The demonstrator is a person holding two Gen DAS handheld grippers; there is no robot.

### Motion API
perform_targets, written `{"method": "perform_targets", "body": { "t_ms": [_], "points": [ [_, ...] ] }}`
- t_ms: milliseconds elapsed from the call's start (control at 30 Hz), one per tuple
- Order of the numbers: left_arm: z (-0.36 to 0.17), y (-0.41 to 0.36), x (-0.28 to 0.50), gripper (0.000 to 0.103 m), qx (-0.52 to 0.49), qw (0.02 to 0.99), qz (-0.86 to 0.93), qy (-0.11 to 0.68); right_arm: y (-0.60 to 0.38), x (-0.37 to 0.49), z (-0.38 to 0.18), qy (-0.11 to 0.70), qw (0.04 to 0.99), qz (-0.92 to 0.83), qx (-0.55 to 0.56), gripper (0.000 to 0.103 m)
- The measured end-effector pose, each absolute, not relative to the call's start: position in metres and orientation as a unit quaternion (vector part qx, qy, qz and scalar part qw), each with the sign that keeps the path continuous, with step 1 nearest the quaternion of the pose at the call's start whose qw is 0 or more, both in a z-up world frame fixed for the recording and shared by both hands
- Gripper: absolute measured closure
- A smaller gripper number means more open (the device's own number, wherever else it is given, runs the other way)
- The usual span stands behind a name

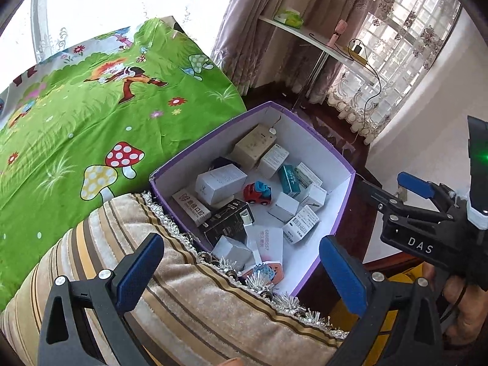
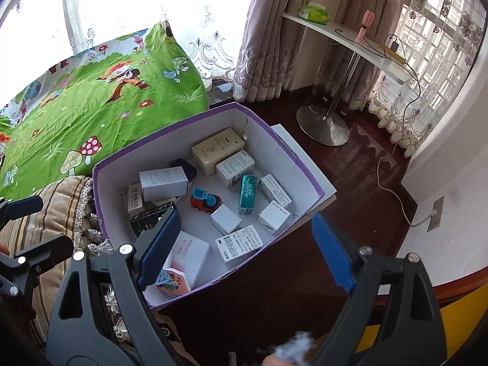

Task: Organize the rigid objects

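A purple box with white inner walls (image 1: pixel 343 210) (image 2: pixel 113 201) sits on the dark floor beside the bed. It holds several small cartons, a red and blue toy car (image 1: pixel 257 193) (image 2: pixel 206 200), a teal carton (image 1: pixel 289 180) (image 2: pixel 247 193), a beige carton (image 1: pixel 254 146) (image 2: pixel 218 149) and a black carton (image 1: pixel 227 222) (image 2: pixel 149 218). My left gripper (image 1: pixel 241 274) hovers open over the box's near corner and the pillow, holding nothing. My right gripper (image 2: pixel 245 248) is open and empty above the box's near side.
A striped beige pillow with silver fringe (image 1: pixel 198 305) presses against the box's left side. Behind it lies a green cartoon bedsheet (image 1: pixel 91 122). A white shelf on a metal stand (image 2: pixel 323 122), curtains, and a white cable running to a wall socket (image 2: pixel 434 213) are to the right.
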State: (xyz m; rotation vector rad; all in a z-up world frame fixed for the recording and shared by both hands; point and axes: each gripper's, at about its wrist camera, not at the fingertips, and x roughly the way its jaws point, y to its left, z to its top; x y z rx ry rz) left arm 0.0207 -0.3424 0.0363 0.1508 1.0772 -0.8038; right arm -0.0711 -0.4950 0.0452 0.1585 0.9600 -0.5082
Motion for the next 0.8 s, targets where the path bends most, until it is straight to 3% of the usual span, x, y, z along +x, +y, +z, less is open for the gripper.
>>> {"method": "perform_targets", "body": {
  "t_ms": [800],
  "points": [
    [0.0318,-0.3437,0.0237,0.0,0.064,0.776,-0.369,0.506,-0.4957,-0.072,0.0417,0.459,0.852,-0.239,0.081,0.013]
  ]
}}
